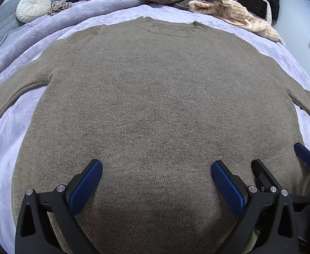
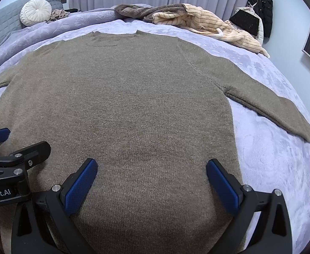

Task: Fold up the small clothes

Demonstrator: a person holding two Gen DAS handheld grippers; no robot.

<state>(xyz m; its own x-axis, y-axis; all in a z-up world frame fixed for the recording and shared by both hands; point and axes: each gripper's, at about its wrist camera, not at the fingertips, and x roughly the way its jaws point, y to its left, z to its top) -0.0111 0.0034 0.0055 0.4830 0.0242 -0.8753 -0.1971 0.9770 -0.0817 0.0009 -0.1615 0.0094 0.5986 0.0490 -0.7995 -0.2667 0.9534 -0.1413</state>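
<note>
A brown knit sweater (image 1: 155,97) (image 2: 123,97) lies flat on the lilac bedspread (image 1: 4,148) (image 2: 271,158), neckline at the far side, both sleeves spread outward. My left gripper (image 1: 157,167) hovers open over the lower body of the sweater, nothing between its blue pads. My right gripper (image 2: 151,166) is open too, above the lower right part of the sweater, close beside the left one. In the left wrist view the right gripper (image 1: 282,160) shows at the lower right; in the right wrist view the left gripper (image 2: 17,141) shows at the lower left.
A heap of cream ribbed and brown fleecy clothes (image 1: 218,6) (image 2: 186,17) lies at the far edge of the bed. A round white cushion (image 1: 33,6) (image 2: 35,11) rests against a grey headboard at the far left. Curtains hang behind; dark garments (image 2: 260,10) hang at the far right.
</note>
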